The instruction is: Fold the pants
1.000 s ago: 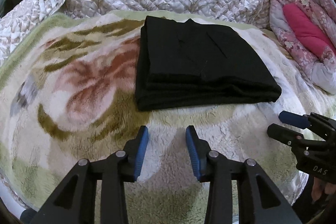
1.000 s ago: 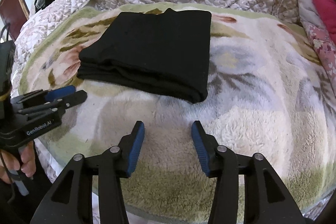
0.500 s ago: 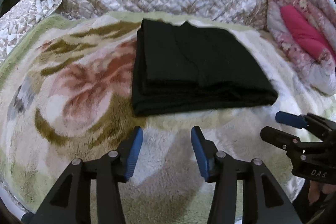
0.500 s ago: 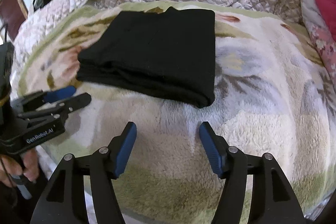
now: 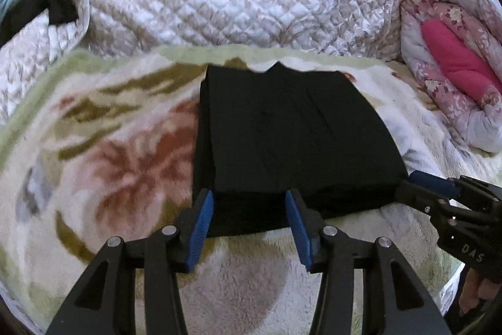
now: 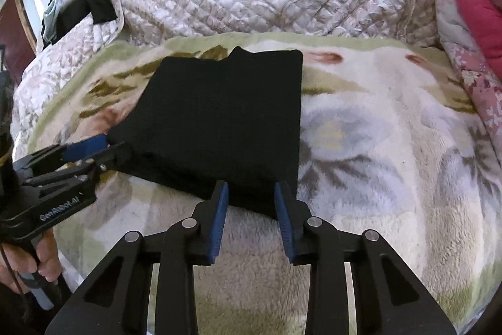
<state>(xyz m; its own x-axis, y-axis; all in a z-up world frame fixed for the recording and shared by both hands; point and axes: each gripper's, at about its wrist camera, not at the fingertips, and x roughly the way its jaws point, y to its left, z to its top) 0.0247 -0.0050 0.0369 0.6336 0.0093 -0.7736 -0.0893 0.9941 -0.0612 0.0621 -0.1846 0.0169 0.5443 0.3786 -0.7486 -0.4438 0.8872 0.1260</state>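
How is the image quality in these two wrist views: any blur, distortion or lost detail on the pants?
Left wrist view: soft motion blur over the blanket, fisheye bending at the edges, black pants so dark that the folds barely show; left gripper sharp. Right wrist view: crisper, same curved distortion; pants nearly featureless, right gripper sharp, daylight bright at the top left.

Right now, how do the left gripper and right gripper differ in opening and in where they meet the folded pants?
The left gripper is spread wider; the right gripper, just closing, is narrower. The left sits at the folded pants' near-left corner, the right at the near-right corner. Both reach the near edge; no clear pinch shows.
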